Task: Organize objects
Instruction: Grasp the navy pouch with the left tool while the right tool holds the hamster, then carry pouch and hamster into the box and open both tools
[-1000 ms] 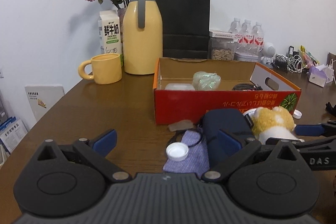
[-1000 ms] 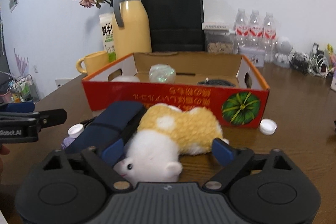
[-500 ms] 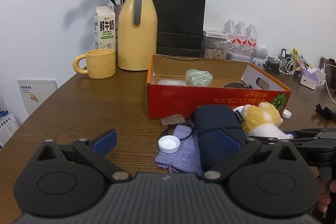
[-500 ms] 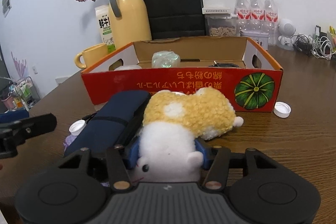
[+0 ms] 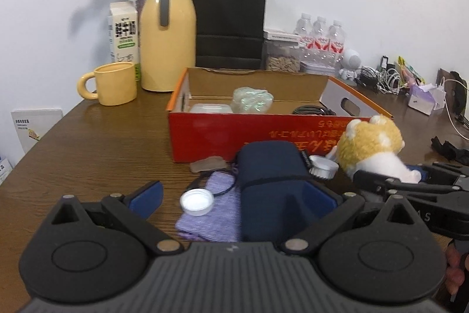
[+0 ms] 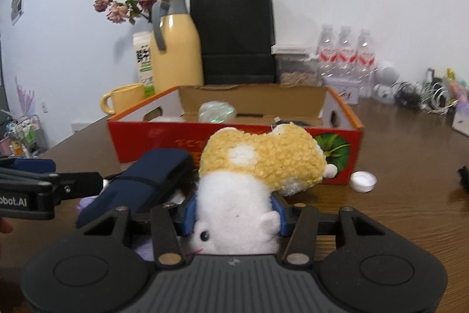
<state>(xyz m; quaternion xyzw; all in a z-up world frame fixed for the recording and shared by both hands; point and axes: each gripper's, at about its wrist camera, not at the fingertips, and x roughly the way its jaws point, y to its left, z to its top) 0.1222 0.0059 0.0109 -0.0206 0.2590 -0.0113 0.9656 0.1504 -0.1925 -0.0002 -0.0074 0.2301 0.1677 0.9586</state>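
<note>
My right gripper (image 6: 233,213) is shut on a yellow and white plush hamster (image 6: 258,163) and holds it lifted off the table, in front of the red cardboard box (image 6: 164,143). The plush also shows in the left wrist view (image 5: 370,145), with the right gripper (image 5: 416,179) below it. My left gripper (image 5: 231,195) is open and empty, its jaws wide around a white bottle cap (image 5: 196,201), a purple cloth pouch (image 5: 211,213) and a navy pouch (image 5: 272,181) on the table.
The red box (image 5: 219,137) holds a green wrapped item (image 5: 252,101), a white case and a black cable. A yellow mug (image 5: 115,84), yellow thermos (image 5: 167,31), milk carton, black paper bag and water bottles stand behind. More white caps (image 6: 363,181) lie on the table.
My right gripper closed on the plush hamster and lifted it off the table. My left gripper stayed open and shifted slightly over the pouches.
</note>
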